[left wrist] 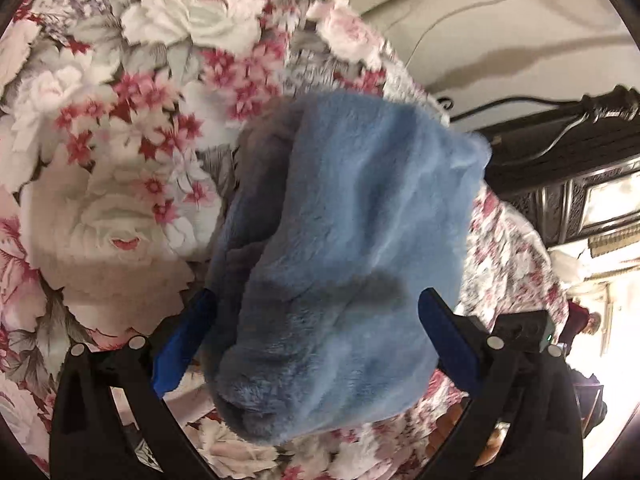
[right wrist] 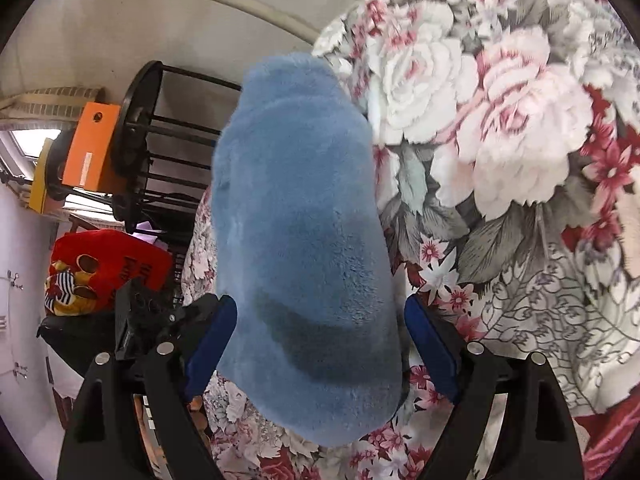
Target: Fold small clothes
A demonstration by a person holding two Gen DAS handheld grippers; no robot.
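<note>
A fluffy light-blue small garment (left wrist: 352, 208) lies bunched on a floral bedspread (left wrist: 120, 128). In the left wrist view it fills the space between my left gripper's (left wrist: 316, 300) blue pads, which stand wide apart. The left pad touches its edge and the right pad overlaps its side. The right wrist view shows the same blue garment (right wrist: 296, 184) as a long rounded lump between my right gripper's (right wrist: 320, 300) wide-spread pads. There the left pad meets the fabric's edge and the right pad stands a little clear. I see no squeezing by either gripper.
The floral bedspread (right wrist: 500, 140) covers the surface all round. Dark carved wooden furniture (left wrist: 560, 152) with a cable stands beyond the bed. A black rack (right wrist: 160, 140), an orange box (right wrist: 94, 144) and a red cushion (right wrist: 108, 256) are off the bed's edge. A person (left wrist: 592, 322) stands far off.
</note>
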